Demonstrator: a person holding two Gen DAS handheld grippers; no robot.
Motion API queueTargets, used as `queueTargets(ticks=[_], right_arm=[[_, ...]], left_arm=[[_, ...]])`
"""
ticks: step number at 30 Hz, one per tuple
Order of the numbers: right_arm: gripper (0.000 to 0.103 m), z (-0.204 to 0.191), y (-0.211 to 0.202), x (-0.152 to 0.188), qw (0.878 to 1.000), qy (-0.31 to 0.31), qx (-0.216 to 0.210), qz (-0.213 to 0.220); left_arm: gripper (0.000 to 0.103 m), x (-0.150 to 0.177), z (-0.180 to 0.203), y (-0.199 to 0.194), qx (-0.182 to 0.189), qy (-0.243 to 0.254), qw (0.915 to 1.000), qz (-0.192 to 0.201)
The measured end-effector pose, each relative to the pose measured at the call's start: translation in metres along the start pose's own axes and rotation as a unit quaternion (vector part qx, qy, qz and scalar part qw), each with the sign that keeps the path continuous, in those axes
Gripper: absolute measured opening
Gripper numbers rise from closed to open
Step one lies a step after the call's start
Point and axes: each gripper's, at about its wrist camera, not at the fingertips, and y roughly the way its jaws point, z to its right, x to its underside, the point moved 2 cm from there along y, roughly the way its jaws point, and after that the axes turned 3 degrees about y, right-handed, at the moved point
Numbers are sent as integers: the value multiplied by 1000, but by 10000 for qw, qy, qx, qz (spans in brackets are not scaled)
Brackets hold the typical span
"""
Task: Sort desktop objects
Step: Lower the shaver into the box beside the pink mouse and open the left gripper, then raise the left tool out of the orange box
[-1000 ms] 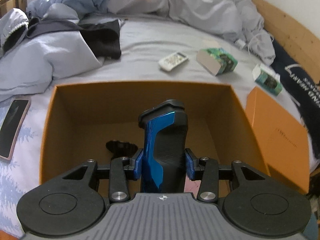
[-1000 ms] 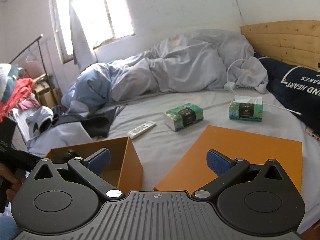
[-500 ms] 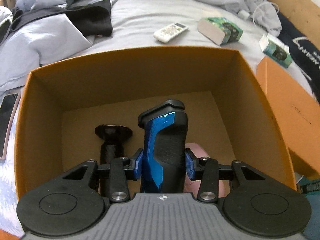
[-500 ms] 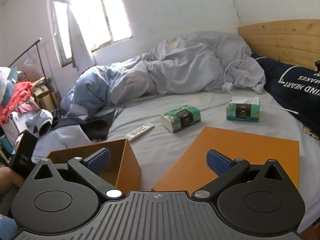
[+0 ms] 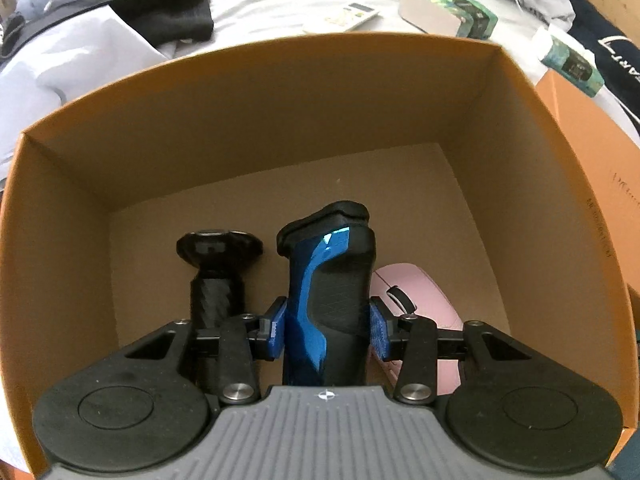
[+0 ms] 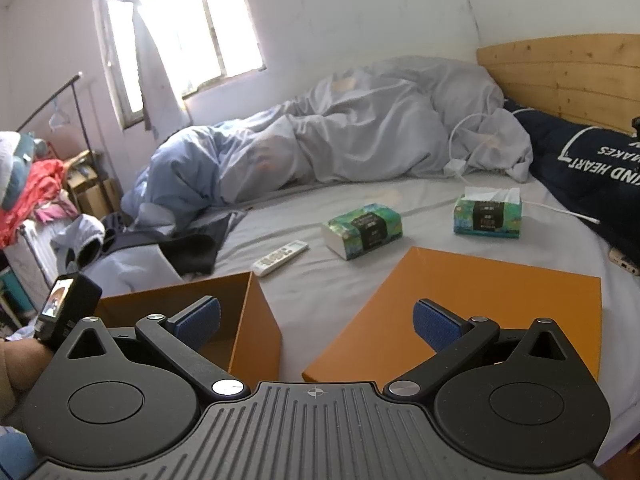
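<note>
While we look over the wide bed with its grey sheet [image 6: 360, 280], the largest thing on it is the open orange cardboard box [image 5: 280, 112], with its flat orange lid [image 6: 480, 300] lying to the right. Our left gripper [image 5: 326, 328] sits low inside that box, its blue pads clamped on the blue and black moulded handle [image 5: 332, 292]. On the box floor, a black ribbed grip with a round cap [image 5: 218, 276] lies just left of the handle, and a pink computer mouse [image 5: 416, 304] just right. Our right gripper [image 6: 316, 320] hangs over the gap between box and lid, jaws wide apart, holding nothing. Farther off lie two green tissue packs [image 6: 362, 230] and a white remote control [image 6: 280, 258].
</note>
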Motion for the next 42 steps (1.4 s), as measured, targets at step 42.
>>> queueTargets(ticks=[42], right_arm=[[103,-9,-5,2,9998,-171,-29,-13]], left_arm=[[62,28,-10,-103,215,107,9839,1770]])
